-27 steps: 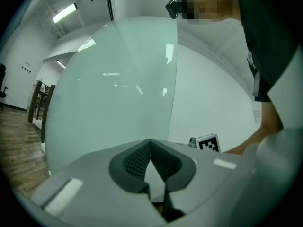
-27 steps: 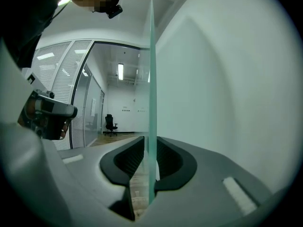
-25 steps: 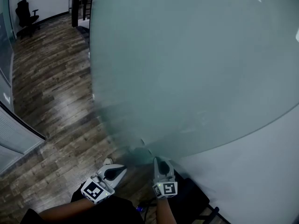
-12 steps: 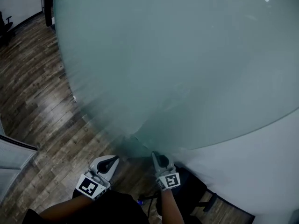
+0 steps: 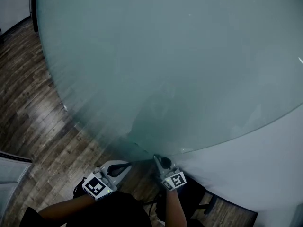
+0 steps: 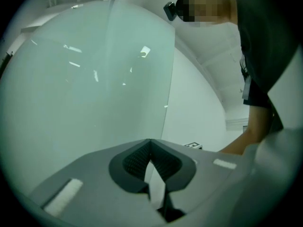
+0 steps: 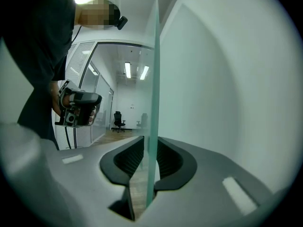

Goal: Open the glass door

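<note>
The glass door [image 5: 180, 65] filled most of the head view, with its free edge running down to the lower centre of the frame. The right gripper [image 5: 158, 159] was clamped on that edge. In the right gripper view the glass stood between the pads with no visible gap. The left gripper [image 5: 124, 165], at lower left, was clenched on nothing.

Hazard: the hold covered only a thin, smooth edge. A pull off the line of the door's swing would probably let the pads slide off, releasing the door. The white wall [image 5: 265, 174] at lower right stood near the glass, so an overswing could strike it.
</note>
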